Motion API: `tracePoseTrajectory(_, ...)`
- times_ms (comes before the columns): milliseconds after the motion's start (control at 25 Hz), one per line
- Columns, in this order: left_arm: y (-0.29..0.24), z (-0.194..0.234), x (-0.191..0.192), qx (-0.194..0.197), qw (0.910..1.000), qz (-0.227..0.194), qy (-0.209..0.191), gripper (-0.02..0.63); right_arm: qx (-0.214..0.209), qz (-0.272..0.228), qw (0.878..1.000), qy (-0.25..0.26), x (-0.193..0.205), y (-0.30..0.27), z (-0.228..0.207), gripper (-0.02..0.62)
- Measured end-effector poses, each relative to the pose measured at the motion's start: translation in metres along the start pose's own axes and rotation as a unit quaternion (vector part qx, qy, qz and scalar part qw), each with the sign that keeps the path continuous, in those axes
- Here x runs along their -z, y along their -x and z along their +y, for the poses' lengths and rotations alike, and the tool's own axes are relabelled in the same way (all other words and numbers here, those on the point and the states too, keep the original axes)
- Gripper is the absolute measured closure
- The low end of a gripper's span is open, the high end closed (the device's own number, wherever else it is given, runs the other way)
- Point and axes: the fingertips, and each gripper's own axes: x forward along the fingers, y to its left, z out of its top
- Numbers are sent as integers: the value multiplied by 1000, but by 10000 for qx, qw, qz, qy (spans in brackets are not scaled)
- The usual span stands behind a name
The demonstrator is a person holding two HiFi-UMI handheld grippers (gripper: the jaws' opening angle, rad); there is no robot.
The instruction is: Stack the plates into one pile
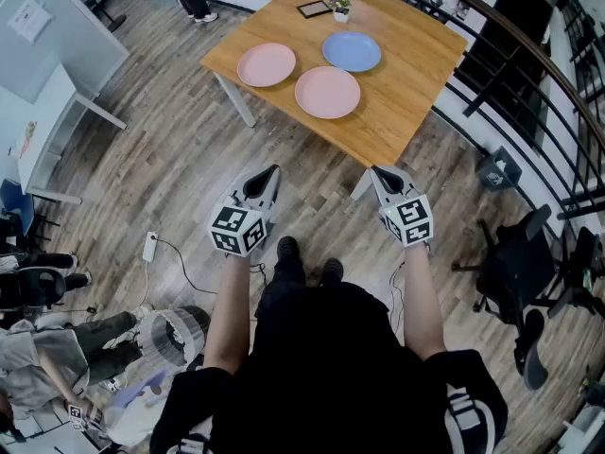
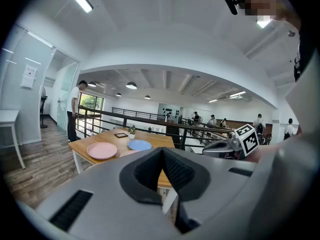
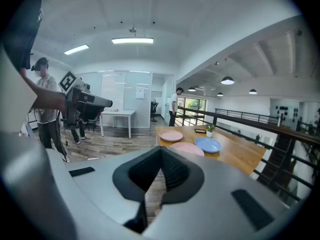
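Note:
Three plates lie apart on a wooden table [image 1: 397, 112]: a pink plate [image 1: 266, 64] at the left, a second pink plate [image 1: 327, 92] nearest me, and a blue plate [image 1: 352, 51] behind it. The same plates show in the left gripper view, pink plate [image 2: 102, 150] and blue plate [image 2: 139, 145], and in the right gripper view, pink plate [image 3: 171, 135], near pink plate [image 3: 187, 148], blue plate [image 3: 208, 144]. My left gripper [image 1: 272, 172] and right gripper [image 1: 378, 173] are both shut and empty, held well short of the table's near edge.
A small potted plant [image 1: 340, 7] and a dark tablet [image 1: 314, 8] sit at the table's far side. A black railing [image 1: 529, 74] runs along the right, with an office chair [image 1: 520, 253] beside me. People stand or sit at the left and at the far end.

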Motion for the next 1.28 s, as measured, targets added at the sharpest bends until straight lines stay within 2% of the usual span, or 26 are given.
tracePoseTrajectory(1280,0,-9,8,93,9999,82,-19,586,77,72,9999,-51,7,8,0,588)
